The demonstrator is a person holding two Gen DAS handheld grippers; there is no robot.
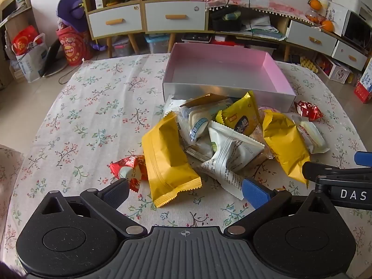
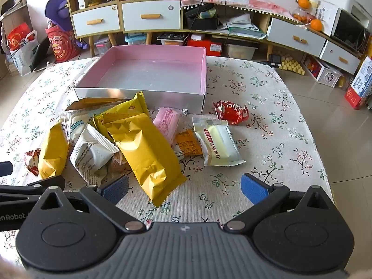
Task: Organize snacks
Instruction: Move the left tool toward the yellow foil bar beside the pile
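Both grippers spread wide, nothing held; snack pile low of the empty box.

In the left wrist view, a yellow pack is seen just above the left gripper, its long axis running up-left to lower right. The box lies beyond, at upper centre. In the right wrist view, the right gripper is faced by another yellow pack.

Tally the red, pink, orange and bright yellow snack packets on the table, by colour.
Red packets: 2
Pink packet: 1
Orange packet: 1
Bright yellow packets: 3
Total: 7. The white packets in the pile overlap too much to count.
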